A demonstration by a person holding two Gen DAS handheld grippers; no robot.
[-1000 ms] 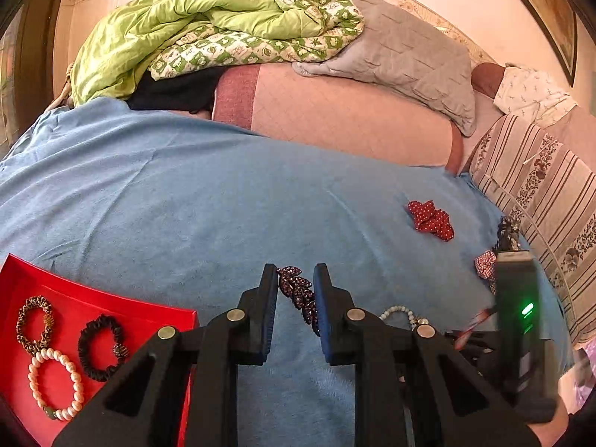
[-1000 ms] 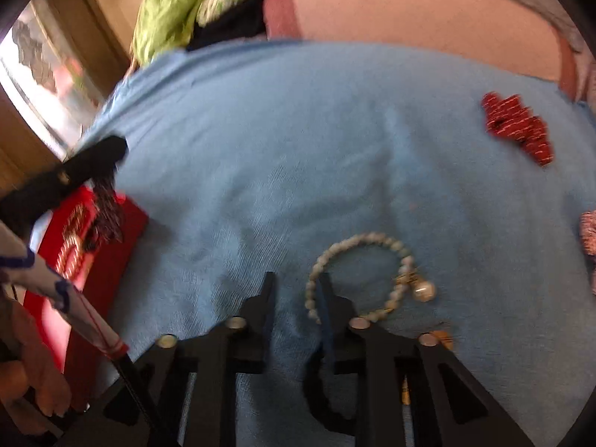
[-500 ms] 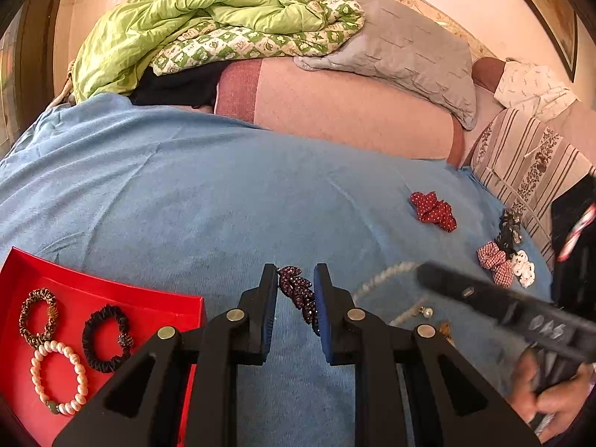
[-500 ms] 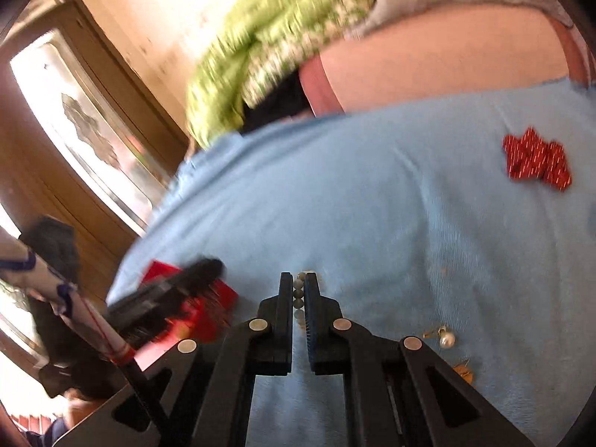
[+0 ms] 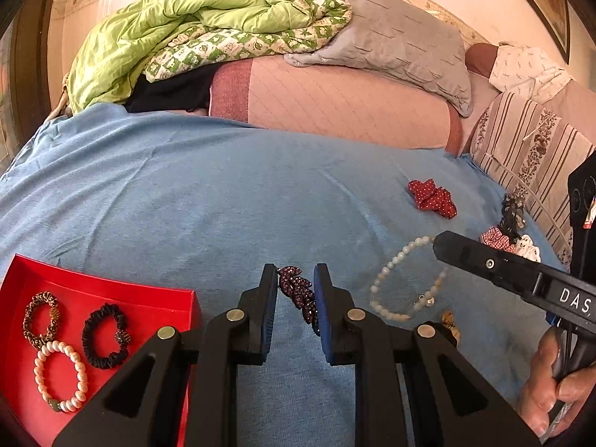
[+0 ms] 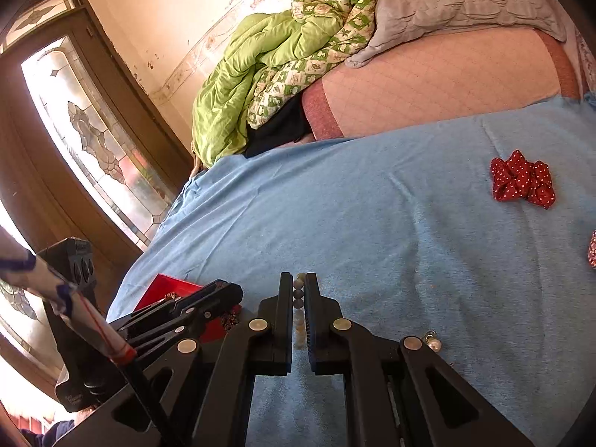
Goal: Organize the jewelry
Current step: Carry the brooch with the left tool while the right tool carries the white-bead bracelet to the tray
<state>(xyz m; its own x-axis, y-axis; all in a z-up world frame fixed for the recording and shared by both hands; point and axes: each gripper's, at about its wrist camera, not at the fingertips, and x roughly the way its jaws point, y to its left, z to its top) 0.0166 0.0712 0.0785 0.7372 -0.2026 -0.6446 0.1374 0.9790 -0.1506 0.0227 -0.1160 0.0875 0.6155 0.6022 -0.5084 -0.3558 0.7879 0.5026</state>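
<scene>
Blue bedspread [image 5: 223,201], jewelry lot
Pale beaded bracelet [image 5: 391,272] hung pinched in right claw [image 6: 299,298]; left claw [image 5: 296,290] pinched dark sequined hair clip [image 5: 300,294].

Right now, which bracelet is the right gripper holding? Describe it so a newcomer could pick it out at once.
Start at the blue bedspread and look right of the red tray. There the right gripper is shut on a pale bead bracelet, which dangles above the cloth. Unlike the pearl bracelet lying in the tray, it hangs in the air and carries a small charm.
</scene>
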